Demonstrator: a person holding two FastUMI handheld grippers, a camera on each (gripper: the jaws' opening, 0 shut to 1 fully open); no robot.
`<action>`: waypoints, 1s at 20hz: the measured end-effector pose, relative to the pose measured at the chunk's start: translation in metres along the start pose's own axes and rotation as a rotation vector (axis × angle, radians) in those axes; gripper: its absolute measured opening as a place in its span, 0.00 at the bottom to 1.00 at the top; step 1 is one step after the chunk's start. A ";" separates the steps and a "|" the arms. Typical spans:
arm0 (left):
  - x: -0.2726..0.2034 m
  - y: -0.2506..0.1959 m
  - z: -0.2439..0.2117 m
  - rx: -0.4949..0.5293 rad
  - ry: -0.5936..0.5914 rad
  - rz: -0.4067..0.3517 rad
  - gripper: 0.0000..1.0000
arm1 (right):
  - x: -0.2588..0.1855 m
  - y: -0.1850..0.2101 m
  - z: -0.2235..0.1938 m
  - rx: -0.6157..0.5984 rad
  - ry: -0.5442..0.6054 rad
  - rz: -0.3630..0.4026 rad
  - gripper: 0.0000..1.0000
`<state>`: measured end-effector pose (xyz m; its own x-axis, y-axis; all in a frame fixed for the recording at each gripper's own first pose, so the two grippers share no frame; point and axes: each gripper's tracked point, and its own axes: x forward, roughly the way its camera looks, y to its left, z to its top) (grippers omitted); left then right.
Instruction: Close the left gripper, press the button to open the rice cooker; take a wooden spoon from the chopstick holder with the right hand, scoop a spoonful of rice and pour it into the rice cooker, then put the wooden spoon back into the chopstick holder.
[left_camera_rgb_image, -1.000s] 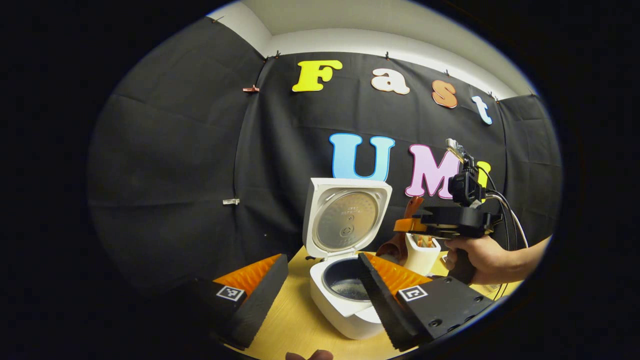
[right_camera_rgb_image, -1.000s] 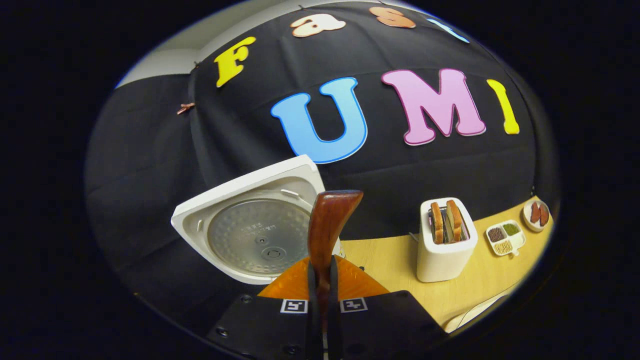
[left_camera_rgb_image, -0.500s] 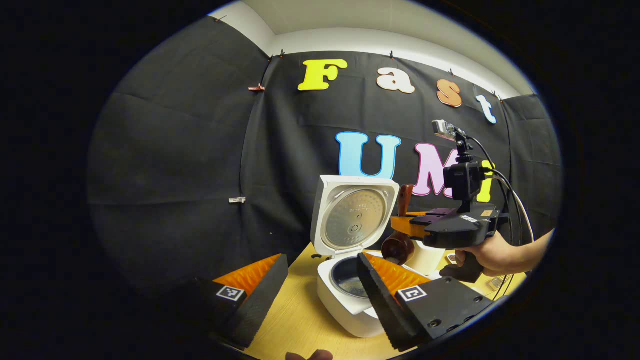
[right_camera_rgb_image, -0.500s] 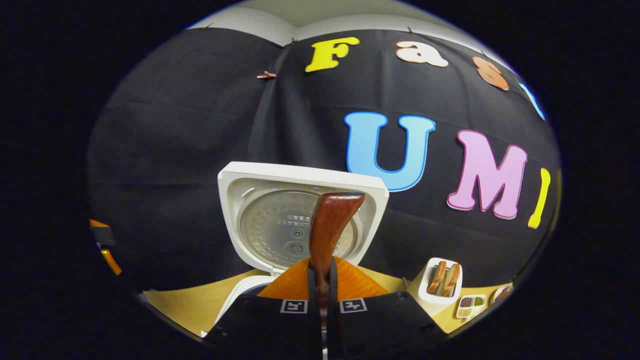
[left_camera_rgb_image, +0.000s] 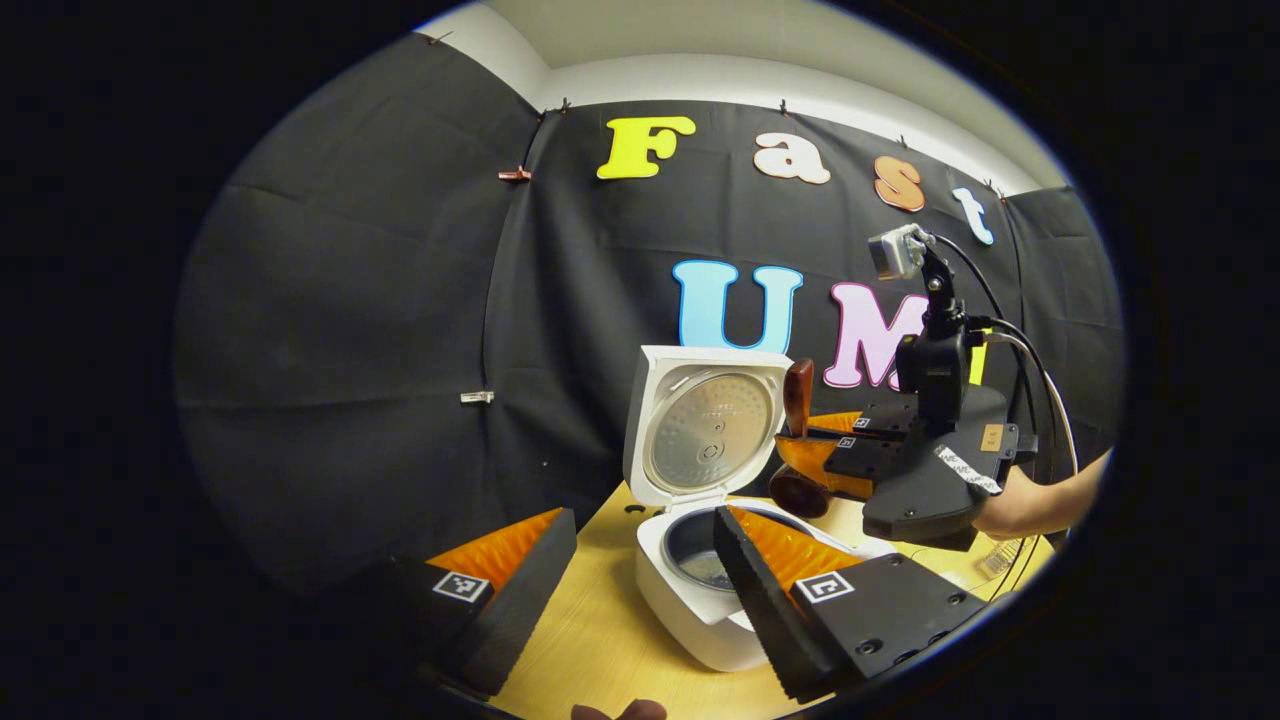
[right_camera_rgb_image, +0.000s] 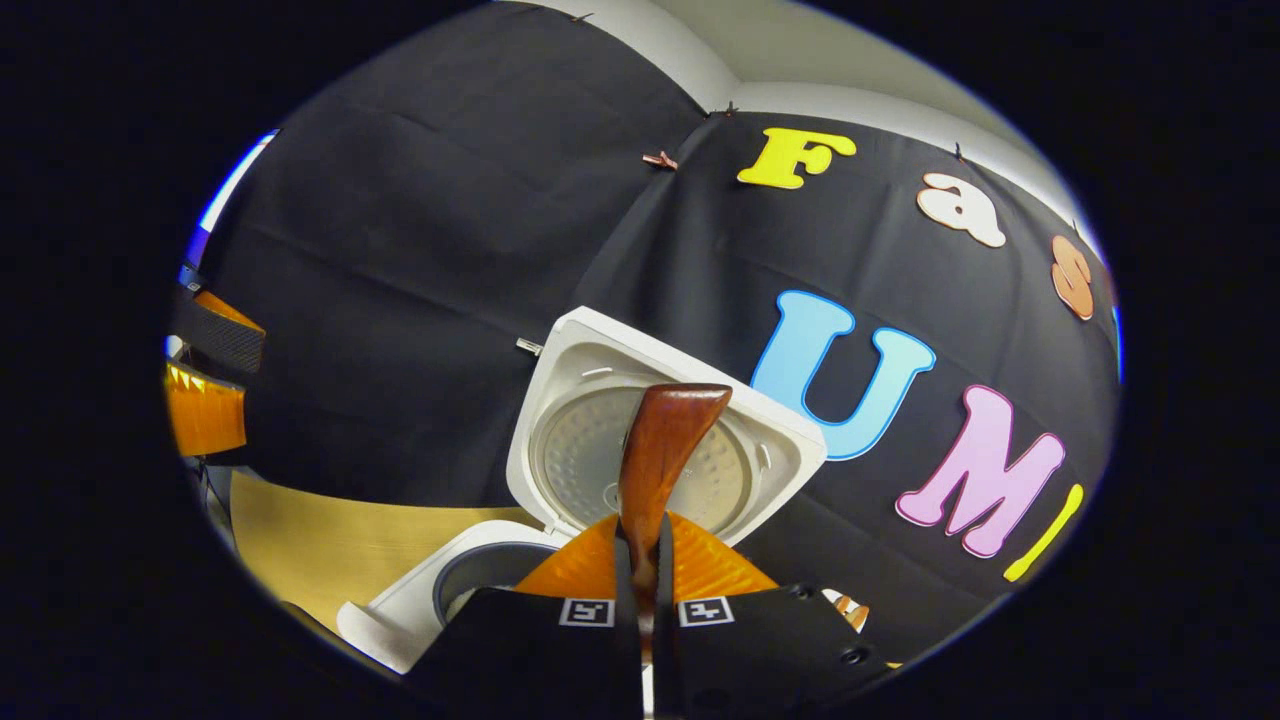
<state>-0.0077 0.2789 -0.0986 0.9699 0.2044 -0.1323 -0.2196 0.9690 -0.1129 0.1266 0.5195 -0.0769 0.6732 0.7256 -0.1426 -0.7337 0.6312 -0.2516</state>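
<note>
The right gripper (right_camera_rgb_image: 640, 560) has its two fingers pressed together on the handle of the wooden spoon (right_camera_rgb_image: 662, 450), with no gap visible beside the wood; in the right gripper view the handle rises from the fingertips toward 12 o'clock and ends in a broad, flared tip. Directly behind that tip stands the raised lid (right_camera_rgb_image: 660, 450) of the rice cooker (right_camera_rgb_image: 420, 610), its round metal inner plate facing the camera, and the dark opening of the pot lies at 7 o'clock from the fingertips. In the left gripper view the right gripper (left_camera_rgb_image: 815, 450) sits at 3 o'clock from the lid (left_camera_rgb_image: 708, 430), held by a hand (left_camera_rgb_image: 1010, 505) at the right edge, and the wooden spoon (left_camera_rgb_image: 797, 440) stands nearly upright in it, handle up beside the lid's right edge and bowl down, hanging just above the rear right rim of the rice cooker (left_camera_rgb_image: 700, 610). Whether the bowl carries rice cannot be told. The left gripper (left_camera_rgb_image: 640, 590) has its fingers spread wide and holds nothing; one finger lies at 7 o'clock of that view and the other at 5 o'clock, the latter crossing in front of the cooker's right side. The open pot shows a dark interior with a pale patch at its bottom. The cooker stands on a light wooden counter (left_camera_rgb_image: 590, 640). In the right gripper view the left gripper (right_camera_rgb_image: 205, 375) appears at 9 o'clock.
</note>
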 end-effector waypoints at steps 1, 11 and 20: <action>0.000 0.000 0.000 0.001 -0.001 0.000 0.95 | 0.000 -0.003 -0.004 0.061 0.022 -0.002 0.08; -0.008 -0.011 0.003 0.022 -0.007 0.000 0.96 | -0.016 -0.064 -0.022 0.876 0.110 -0.117 0.09; -0.001 -0.042 0.017 0.044 -0.028 -0.030 0.96 | -0.099 -0.150 -0.004 1.173 -0.040 -0.174 0.08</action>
<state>0.0023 0.2401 -0.0768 0.9788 0.1779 -0.1019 -0.1857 0.9799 -0.0731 0.1708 0.3521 -0.0286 0.7838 0.6005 -0.1581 -0.2836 0.5727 0.7691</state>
